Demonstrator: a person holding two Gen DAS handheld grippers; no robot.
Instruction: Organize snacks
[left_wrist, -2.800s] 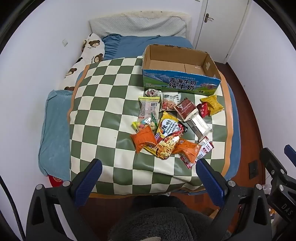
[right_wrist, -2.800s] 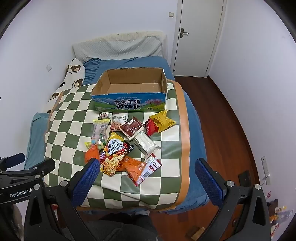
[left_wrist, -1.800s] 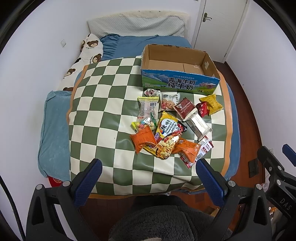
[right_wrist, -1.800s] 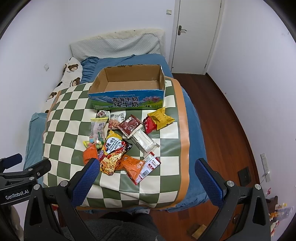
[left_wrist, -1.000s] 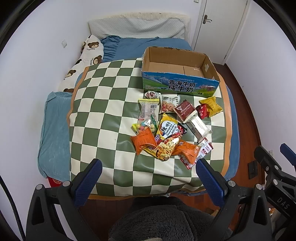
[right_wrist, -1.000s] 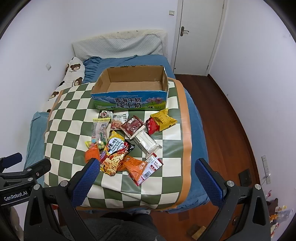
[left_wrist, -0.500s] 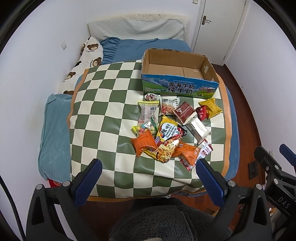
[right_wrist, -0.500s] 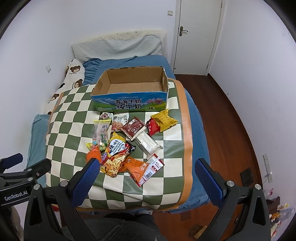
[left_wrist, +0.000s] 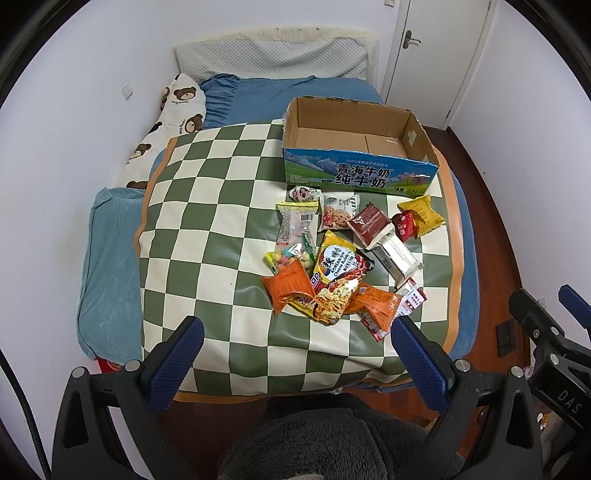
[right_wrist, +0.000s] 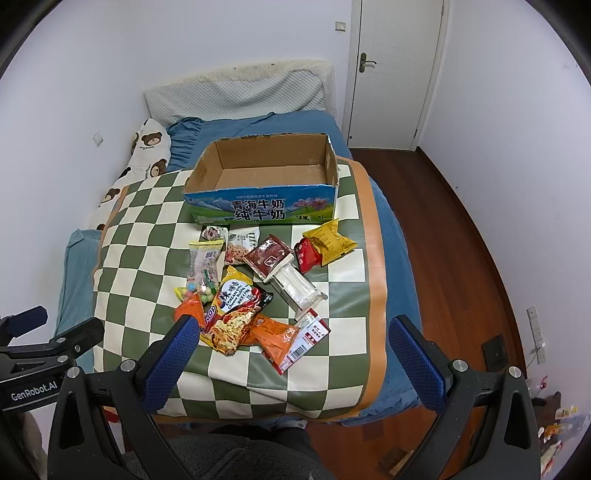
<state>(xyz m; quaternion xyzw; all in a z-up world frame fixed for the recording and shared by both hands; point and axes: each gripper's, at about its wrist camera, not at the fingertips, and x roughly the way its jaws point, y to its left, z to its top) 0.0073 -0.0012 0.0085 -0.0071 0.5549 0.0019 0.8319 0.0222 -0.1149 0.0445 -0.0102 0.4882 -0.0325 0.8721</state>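
Observation:
A pile of snack packets lies on a green-and-cream checkered cloth (left_wrist: 207, 229) (right_wrist: 140, 251) on a bed: a noodle packet (left_wrist: 338, 273) (right_wrist: 236, 310), orange packets (left_wrist: 288, 288) (right_wrist: 275, 338), a yellow packet (left_wrist: 423, 214) (right_wrist: 330, 240), a brown packet (left_wrist: 367, 223) (right_wrist: 267, 254) and a clear pack (left_wrist: 397, 258) (right_wrist: 299, 288). An empty open cardboard box (left_wrist: 358, 177) (right_wrist: 262, 210) stands behind them. My left gripper (left_wrist: 295, 354) and right gripper (right_wrist: 288, 354) are both open and empty, held high in front of the bed's near edge.
Pillows (left_wrist: 273, 59) and a bear-print cushion (left_wrist: 177, 110) lie at the bed's head. A white door (right_wrist: 395, 74) is at the back right. Wooden floor (right_wrist: 454, 240) runs along the bed's right side. White walls close the left side.
Both grippers have drifted slightly closer to the bed; the snacks and box sit a little lower in view. Nothing was touched.

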